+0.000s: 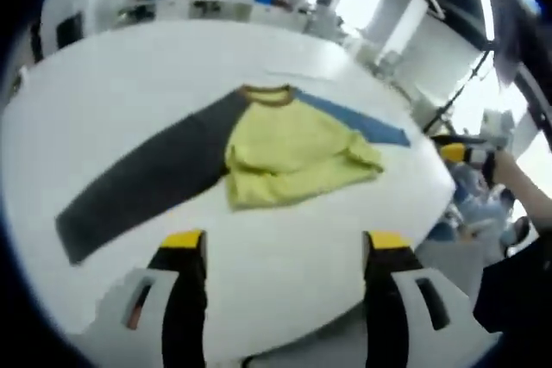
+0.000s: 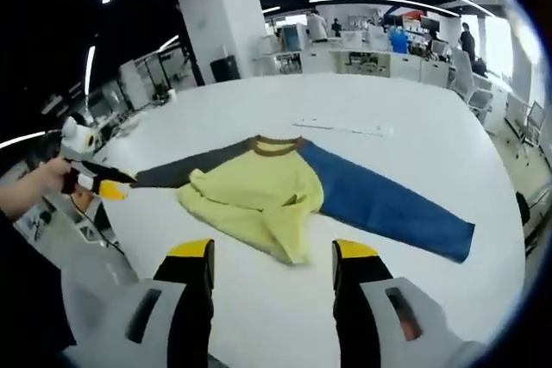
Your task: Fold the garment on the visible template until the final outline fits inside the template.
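Garment: a yellow long-sleeved shirt [image 1: 289, 157] with a brown collar, one dark grey sleeve [image 1: 147, 183] and one blue sleeve [image 2: 388, 204], lies near the middle of the round white table [image 1: 129, 75]. Its hem is bunched up toward the chest, so the lower body is hidden in folds. In the left gripper view the blue sleeve is partly covered by the rumpled yellow cloth.

Your left gripper [image 1: 285, 252], yellow-tipped with black jaws, hangs over the table's near edge with jaws spread, holding nothing. Your right gripper [image 2: 272, 260] is likewise spread and empty, just short of the hem.

A faint thin line [image 2: 345, 127] on the table beyond the collar is too dim to identify. Background desks [image 2: 379, 58] and standing people [image 2: 397, 39] are blurred; no writing is legible.
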